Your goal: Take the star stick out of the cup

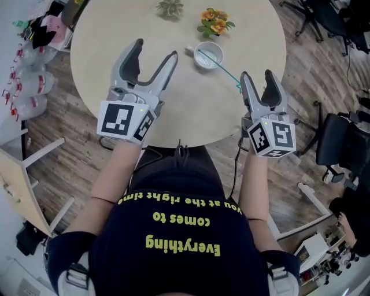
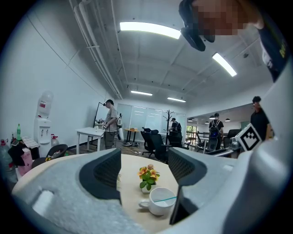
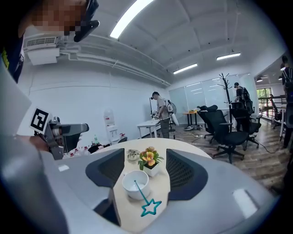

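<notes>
A white cup (image 1: pixel 208 55) stands on the round beige table (image 1: pixel 115 34). A teal star stick (image 1: pixel 222 68) leans out of it toward the table's right edge. Its star end (image 3: pixel 150 207) hangs low between the jaws in the right gripper view, beyond the cup (image 3: pixel 135 184). My right gripper (image 1: pixel 258 78) is open just short of the star, with nothing between its pads. My left gripper (image 1: pixel 156 51) is open over the table left of the cup, also with nothing in it. The left gripper view shows the cup (image 2: pixel 160 201) ahead with the stick (image 2: pixel 164 199) across its rim.
A small pot of orange flowers (image 1: pixel 215 23) stands just behind the cup, and a small green plant (image 1: pixel 170 8) sits farther left. Office chairs (image 1: pixel 341 144) stand on the wooden floor to the right. Several people stand far across the room.
</notes>
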Tool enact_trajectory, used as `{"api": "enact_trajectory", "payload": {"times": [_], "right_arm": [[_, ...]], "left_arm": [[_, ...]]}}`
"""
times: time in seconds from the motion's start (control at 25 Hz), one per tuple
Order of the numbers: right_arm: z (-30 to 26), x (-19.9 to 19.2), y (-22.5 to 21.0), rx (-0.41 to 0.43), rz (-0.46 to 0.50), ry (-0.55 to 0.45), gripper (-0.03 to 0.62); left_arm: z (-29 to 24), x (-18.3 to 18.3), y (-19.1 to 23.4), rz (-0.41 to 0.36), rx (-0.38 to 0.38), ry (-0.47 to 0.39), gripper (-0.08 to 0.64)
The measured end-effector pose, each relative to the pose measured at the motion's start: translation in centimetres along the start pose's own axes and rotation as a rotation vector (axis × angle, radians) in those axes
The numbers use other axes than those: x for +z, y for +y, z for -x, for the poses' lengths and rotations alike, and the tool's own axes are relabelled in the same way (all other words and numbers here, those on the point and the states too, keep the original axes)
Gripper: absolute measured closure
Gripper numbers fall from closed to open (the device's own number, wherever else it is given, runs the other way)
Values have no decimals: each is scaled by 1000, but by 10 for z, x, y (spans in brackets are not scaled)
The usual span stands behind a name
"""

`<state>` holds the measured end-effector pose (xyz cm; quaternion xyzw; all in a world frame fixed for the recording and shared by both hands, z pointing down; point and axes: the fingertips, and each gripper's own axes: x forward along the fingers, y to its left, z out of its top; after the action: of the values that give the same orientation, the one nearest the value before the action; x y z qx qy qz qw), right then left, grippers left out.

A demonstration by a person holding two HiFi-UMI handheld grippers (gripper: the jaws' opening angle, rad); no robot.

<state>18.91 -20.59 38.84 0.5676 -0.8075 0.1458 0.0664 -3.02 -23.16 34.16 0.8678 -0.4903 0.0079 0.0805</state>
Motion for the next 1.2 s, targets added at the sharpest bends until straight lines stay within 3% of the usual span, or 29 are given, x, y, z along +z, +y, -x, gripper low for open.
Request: {"api": "enact_trajectory", "payload": {"times": [0.64,0.92,1.2], "right_arm": [[-17,-81,-17,-56,-39,164,324],[-17,-98,-13,-36,-95,198,364],[-19,-108,-12,-43,-72,218,389]], "left_arm": [[-15,-20,6,16,-8,42,237],[-12,-23,9,16,-3,48,238],[-9,-28,11,19,-3,64,238]]}}
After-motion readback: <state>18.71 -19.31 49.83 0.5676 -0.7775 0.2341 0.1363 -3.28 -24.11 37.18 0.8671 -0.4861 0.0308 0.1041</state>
